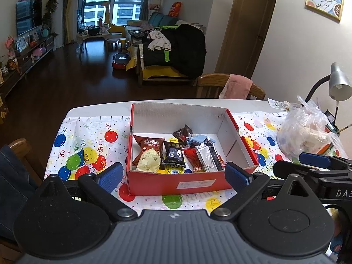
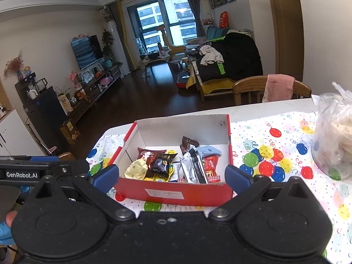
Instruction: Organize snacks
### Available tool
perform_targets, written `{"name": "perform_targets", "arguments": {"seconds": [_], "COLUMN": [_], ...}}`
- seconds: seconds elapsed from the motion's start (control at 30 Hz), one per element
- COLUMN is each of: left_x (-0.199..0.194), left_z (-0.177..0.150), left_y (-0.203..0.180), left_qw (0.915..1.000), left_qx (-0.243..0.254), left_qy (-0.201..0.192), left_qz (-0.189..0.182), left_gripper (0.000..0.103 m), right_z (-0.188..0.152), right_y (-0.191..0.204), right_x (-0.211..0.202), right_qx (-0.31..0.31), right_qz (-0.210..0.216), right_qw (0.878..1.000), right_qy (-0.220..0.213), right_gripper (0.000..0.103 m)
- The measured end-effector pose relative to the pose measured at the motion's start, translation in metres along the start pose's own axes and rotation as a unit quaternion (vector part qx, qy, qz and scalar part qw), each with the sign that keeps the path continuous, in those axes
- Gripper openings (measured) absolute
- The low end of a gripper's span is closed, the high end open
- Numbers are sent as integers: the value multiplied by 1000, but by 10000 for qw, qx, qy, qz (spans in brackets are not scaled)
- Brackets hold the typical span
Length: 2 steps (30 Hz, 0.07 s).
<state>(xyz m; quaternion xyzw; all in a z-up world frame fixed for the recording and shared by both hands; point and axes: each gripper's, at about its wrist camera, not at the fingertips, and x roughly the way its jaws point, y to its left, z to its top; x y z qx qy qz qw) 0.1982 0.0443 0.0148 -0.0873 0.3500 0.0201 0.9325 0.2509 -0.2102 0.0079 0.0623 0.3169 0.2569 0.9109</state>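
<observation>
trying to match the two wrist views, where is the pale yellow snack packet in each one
Left wrist view: the pale yellow snack packet lies in the near-left corner of the red box, lower centre-left of the picture.
Right wrist view: the packet is again in the box's near-left corner, left of centre.
Shared landmark: the black snack packet just to its right.

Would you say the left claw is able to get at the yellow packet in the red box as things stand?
Probably yes. The left claw is open and empty, the red box has no lid, and the yellow packet lies on top at its near left corner.
</observation>
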Motion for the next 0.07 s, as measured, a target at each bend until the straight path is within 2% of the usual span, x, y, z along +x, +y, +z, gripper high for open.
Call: {"name": "perform_targets", "arguments": {"seconds": [0.07], "left_x": [-3], "left_z": [-2], "left_y": [0], "left_qw": [10000], "left_qx": [3], "left_qy": [6], "left_qz": [-59], "left_gripper": [99], "right_z": [-5], "right_y": [2], "right_x": [-6], "right_qx": [49], "right_qz": [-87], "right_qw": [9999], "right_qy": [-15], "right_gripper": [103]}}
